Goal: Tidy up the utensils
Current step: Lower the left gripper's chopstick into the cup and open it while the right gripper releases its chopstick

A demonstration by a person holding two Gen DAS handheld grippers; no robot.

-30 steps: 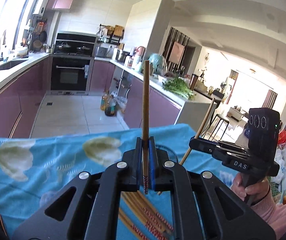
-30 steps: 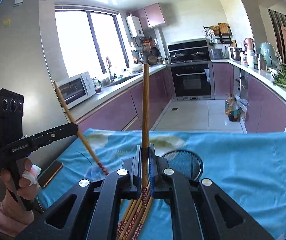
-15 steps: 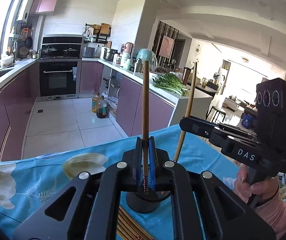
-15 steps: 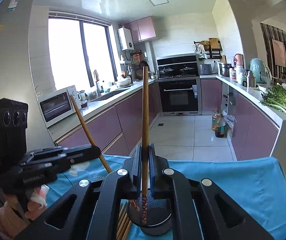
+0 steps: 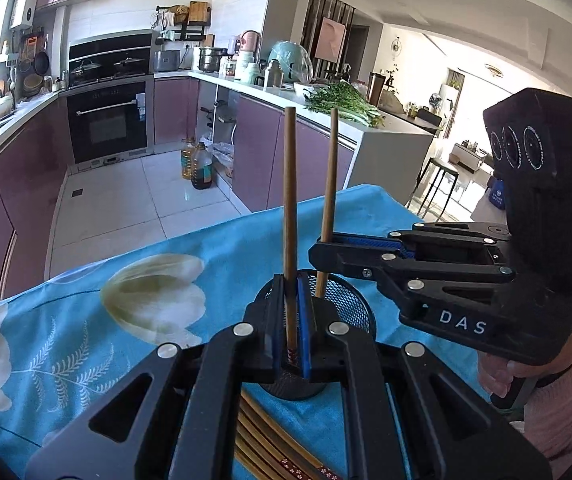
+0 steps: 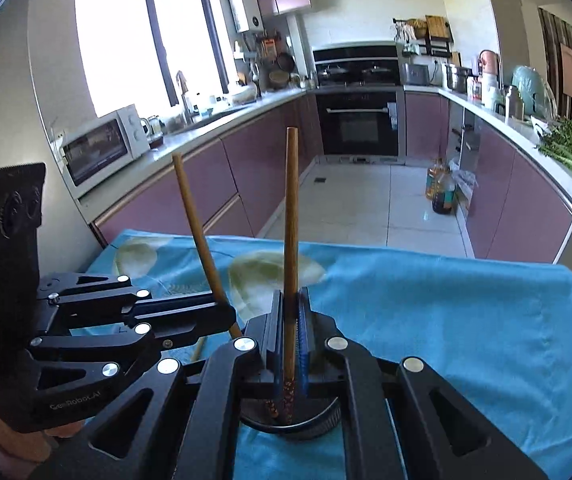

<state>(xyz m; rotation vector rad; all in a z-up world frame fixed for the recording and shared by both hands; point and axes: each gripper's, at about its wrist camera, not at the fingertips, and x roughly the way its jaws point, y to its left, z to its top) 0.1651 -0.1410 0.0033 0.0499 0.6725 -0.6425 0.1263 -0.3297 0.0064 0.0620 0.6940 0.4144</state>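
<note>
Left wrist view: the left gripper (image 5: 293,322) is clamped tight on a slim brown wooden chopstick with a red patterned tip (image 5: 289,216), held upright with its lower end just above the mouth of the round black wire-mesh holder (image 5: 352,304). That holder stands on the table with the blue flower-print cloth (image 5: 86,320), toward its far edge. The right gripper (image 5: 320,250) comes in from the right, pinching a second, paler wooden chopstick (image 5: 328,176) whose tip already dips inside the rim. The likely trouble: both sticks crowd one small opening, so the tools may knock together, or a tip may catch the mesh rim and tip the light holder. A loose bundle of brown chopsticks (image 5: 270,440) lies on the cloth at the near edge, waiting.

Right wrist view: the right gripper (image 6: 291,322) grips its stick (image 6: 291,216) nearly vertical, patterned end inside the holder (image 6: 306,426). The left gripper (image 6: 222,314) holds its stick (image 6: 200,236) tilted; released at that lean, it could slide out over the rim.
</note>
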